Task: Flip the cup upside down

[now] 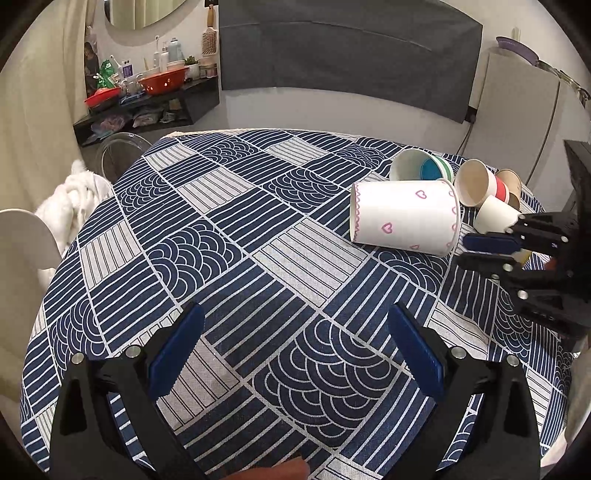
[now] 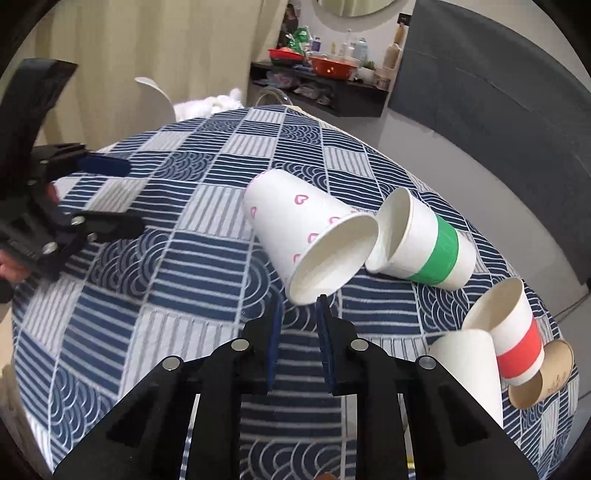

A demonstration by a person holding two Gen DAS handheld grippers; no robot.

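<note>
heart cup (image 2: pixel 306 236) on its side, table (image 2: pixel 207 258) right edge, unflipped | right gripper (image 2: pixel 299 306) nearly together at rim, gripping nothing | left gripper (image 1: pixel 295 325) apart, idle

We cannot read the labels on the small bottles on the black wall shelf (image 1: pixel 155 107); the brown paper cup (image 1: pixel 511 184) sits mostly hidden behind the red-banded white paper cup (image 1: pixel 480 184), and the round mirror (image 1: pixel 147 14) is cut off by the top edge
</note>
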